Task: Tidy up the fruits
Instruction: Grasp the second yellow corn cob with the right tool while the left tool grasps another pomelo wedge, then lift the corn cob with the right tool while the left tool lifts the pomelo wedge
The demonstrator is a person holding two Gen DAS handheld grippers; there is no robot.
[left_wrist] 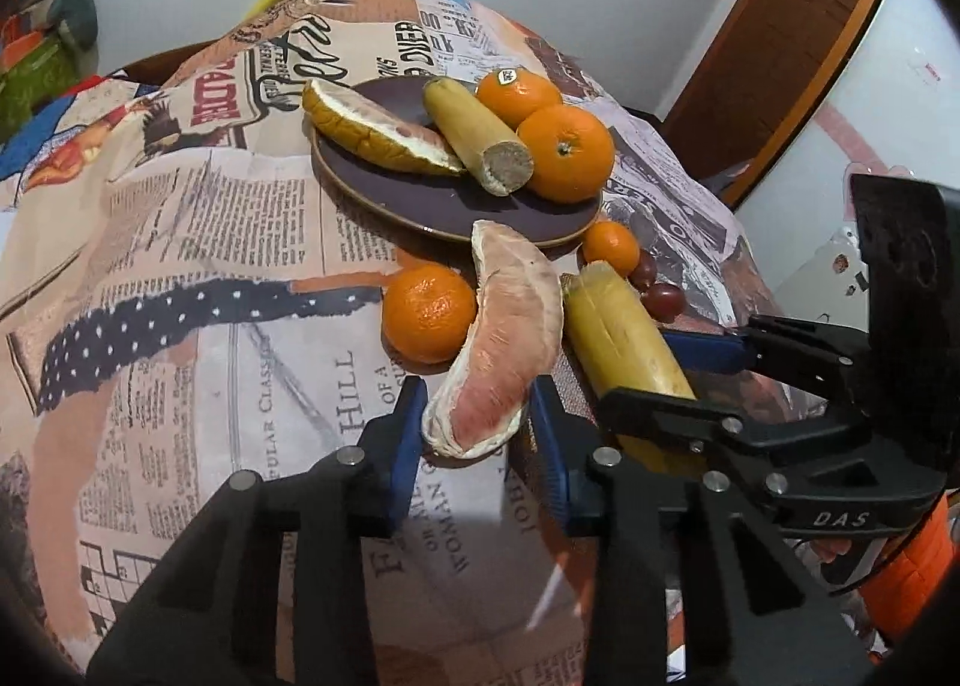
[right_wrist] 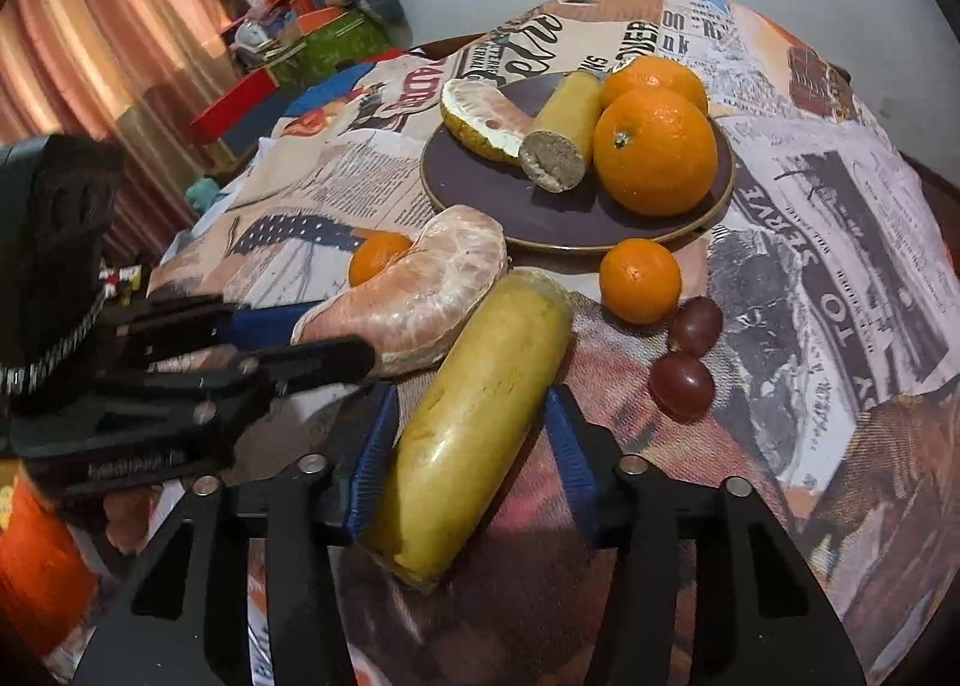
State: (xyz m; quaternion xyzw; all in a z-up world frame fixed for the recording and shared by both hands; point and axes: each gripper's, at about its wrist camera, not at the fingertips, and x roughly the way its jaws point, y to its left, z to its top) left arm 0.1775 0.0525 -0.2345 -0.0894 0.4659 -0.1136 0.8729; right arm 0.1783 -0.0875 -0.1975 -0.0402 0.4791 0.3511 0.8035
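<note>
A peeled pink pomelo segment (left_wrist: 510,320) lies on the newspaper-print cloth, and my left gripper (left_wrist: 477,428) is shut on its near end, a blue pad against each side. Beside it lies a yellow banana piece (right_wrist: 474,416), with my right gripper (right_wrist: 468,434) shut on its middle. The dark plate (left_wrist: 384,206) behind holds a pomelo wedge (left_wrist: 372,128), a cut banana piece (left_wrist: 474,137) and two oranges (left_wrist: 564,152). On the cloth rest a mandarin (left_wrist: 429,320), a smaller mandarin (right_wrist: 639,281) and two red grapes (right_wrist: 684,386).
The two grippers stand close side by side, the right gripper's fingers (left_wrist: 708,353) just right of the pomelo segment. The table drops off at the right towards a brown door (left_wrist: 780,44). Boxes and clutter (right_wrist: 312,44) sit beyond the far left edge.
</note>
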